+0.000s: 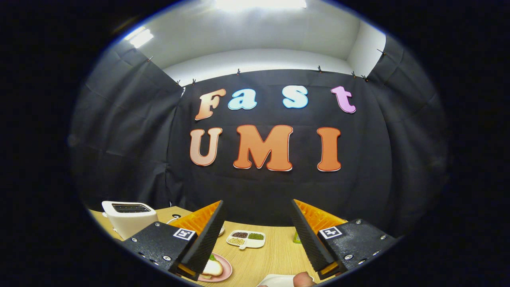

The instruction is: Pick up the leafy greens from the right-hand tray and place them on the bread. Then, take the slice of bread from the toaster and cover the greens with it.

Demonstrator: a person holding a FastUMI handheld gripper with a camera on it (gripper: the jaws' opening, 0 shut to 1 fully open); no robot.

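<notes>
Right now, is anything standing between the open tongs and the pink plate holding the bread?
Nothing visible blocks it. The tongs are open and empty; the round pink plate with the pale bread slice lies just beside one finger. The white divided dish sits beyond, out of the path.

The tool [257,231] hangs spread wide above the light wooden desk [275,255], nothing between its fingers; a white boxy toaster [128,217] stands beyond the left finger.
</notes>
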